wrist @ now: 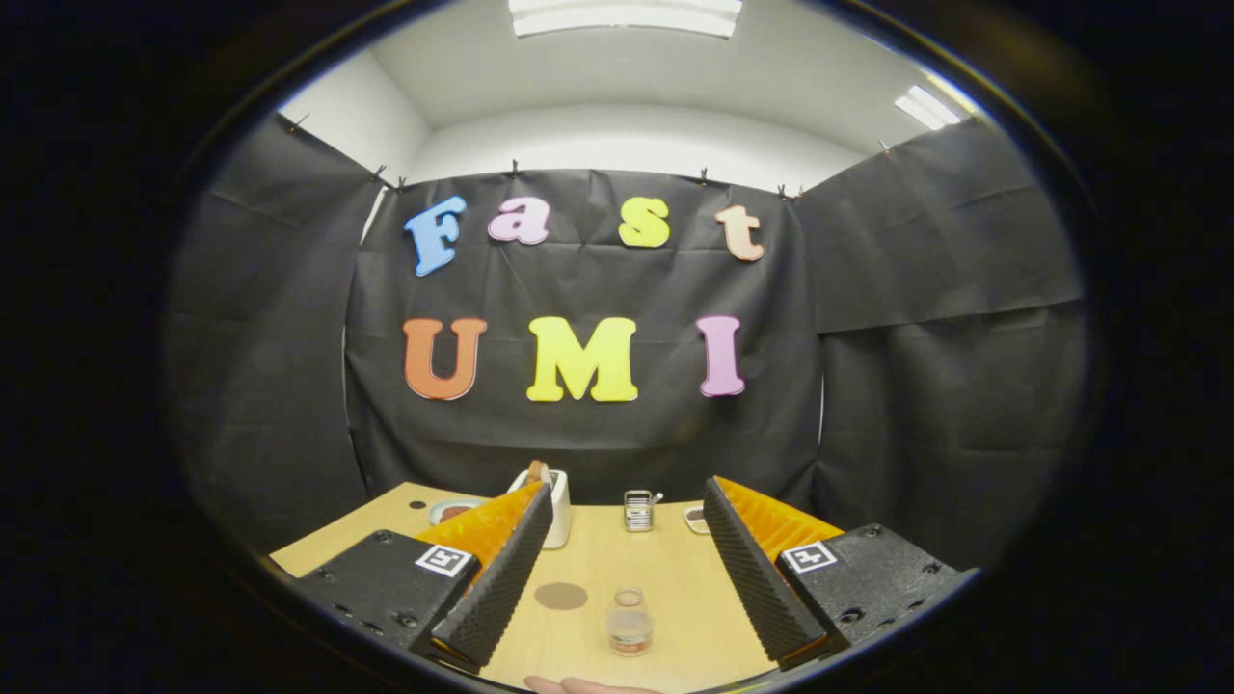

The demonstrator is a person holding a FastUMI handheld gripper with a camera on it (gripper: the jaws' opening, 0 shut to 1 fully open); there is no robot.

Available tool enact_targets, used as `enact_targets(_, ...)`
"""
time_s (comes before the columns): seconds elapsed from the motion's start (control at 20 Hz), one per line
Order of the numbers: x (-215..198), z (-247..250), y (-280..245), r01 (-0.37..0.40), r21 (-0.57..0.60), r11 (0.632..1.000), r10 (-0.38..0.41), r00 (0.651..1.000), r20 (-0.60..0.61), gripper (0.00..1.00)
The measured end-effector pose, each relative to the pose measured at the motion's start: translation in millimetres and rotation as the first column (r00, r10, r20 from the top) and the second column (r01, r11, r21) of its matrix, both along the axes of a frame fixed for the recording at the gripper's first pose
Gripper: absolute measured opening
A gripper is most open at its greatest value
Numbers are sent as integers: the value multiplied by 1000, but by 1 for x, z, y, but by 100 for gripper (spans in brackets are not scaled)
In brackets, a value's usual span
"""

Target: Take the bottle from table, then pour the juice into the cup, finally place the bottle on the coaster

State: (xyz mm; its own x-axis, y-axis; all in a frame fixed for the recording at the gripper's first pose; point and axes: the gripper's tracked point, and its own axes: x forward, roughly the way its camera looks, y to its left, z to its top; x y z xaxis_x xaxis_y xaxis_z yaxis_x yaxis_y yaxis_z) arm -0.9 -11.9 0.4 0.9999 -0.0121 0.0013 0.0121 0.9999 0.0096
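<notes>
1. Gripper (627, 569) held above the near edge of the desk (675, 578), fingers spread wide, nothing between the pads, touching nothing.
2. Bottle (630, 622): small clear one w/ a cap, upright on the desk close to the near edge, in the gap between the 2 fingers but well below them, slightly nearer the right finger. Dark liquid at its bottom; exact level hard to tell.
3. Coaster (561, 596): flat round brown disc on the desk, just left of the bottle and a bit farther back, apart from it, near the left finger.
4. Cup (553, 506): white, upright, toward the far edge, partly behind the left fingertip; something brownish sticks out of its top, can't tell what.
5. Metal holder (637, 511) w/ a utensil in it stands at the far edge, approx. mid-desk.
6. Small dish (453, 509) at the far-left corner; another dish (696, 519) by the right fingertip, partly hidden.
7. Part of a hand (578, 685) shows at the near edge.
</notes>
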Motion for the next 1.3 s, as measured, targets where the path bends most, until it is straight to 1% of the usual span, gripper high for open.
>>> enact_targets(0.2, -1, -3, -3, 9, -37, 999, -8, 1000, 6, 100)
enact_targets(0.35, -1, -13, 2, -10, -45, 999, 10, 1000, -2, 100)
enact_targets(0.55, 1, -41, 10, -36, -61, 997, 35, 999, -22, 100)
enact_targets(0.8, 6, -75, 8, -32, -88, 996, 31, 999, -16, 100)
enact_targets(1.0, 10, -114, -1, -19, -76, 997, 17, 999, -35, 100)
enact_targets(1.3, 20, -187, -13, -14, -55, 998, 8, 994, -113, 100)
